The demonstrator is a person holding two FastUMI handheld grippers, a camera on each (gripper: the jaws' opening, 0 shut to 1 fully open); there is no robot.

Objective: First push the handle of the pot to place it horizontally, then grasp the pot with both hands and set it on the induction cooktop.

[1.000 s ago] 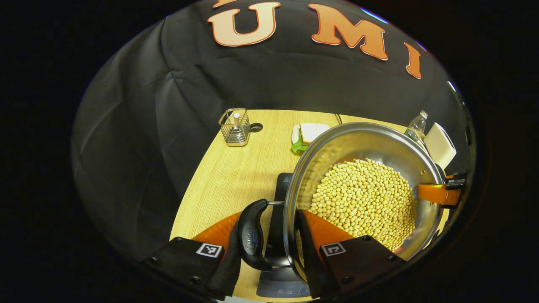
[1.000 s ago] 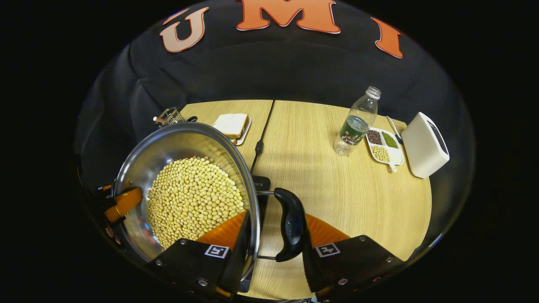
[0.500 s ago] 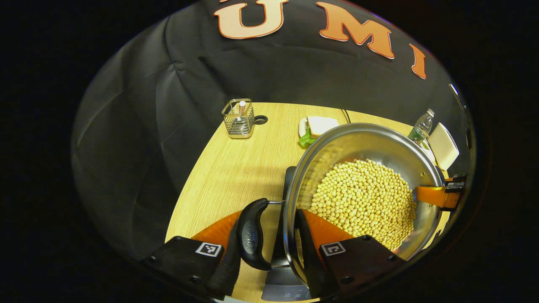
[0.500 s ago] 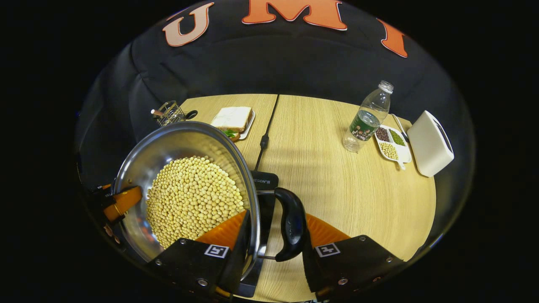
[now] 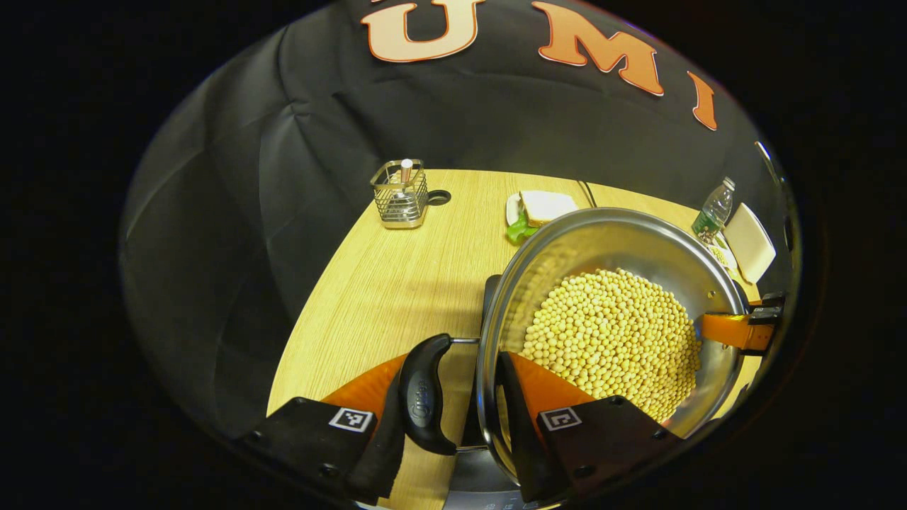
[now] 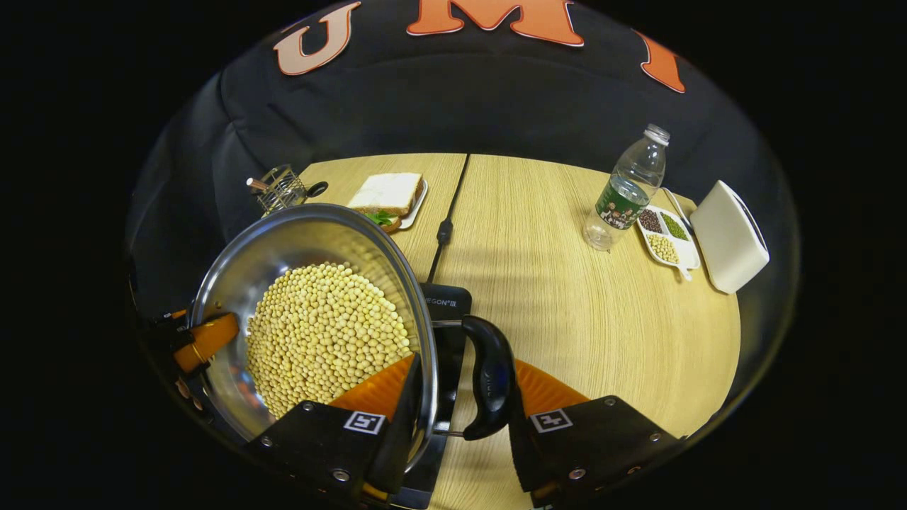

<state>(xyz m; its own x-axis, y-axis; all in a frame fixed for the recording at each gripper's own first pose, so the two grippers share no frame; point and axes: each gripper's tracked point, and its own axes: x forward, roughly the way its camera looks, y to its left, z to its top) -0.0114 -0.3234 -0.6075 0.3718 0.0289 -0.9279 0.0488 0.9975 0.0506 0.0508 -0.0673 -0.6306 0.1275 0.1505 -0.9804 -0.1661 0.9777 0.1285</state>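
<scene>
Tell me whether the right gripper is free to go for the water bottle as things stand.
Probably not: the right gripper is shut on the pot, sharing its load. The table toward the water bottle looks bare.

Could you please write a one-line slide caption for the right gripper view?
Right tongs grip the handle side of a bean-filled pot above the induction cooktop.

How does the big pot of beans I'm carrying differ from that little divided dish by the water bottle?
The pot is round, deep, shiny metal; the divided dish is small, shallow and white. The pot holds one heap of pale yellow beans; the dish keeps dark, green and yellow kinds in separate compartments. The pot is gripped by the left gripper and right gripper; the dish rests on the table. Both hold beans.
</scene>
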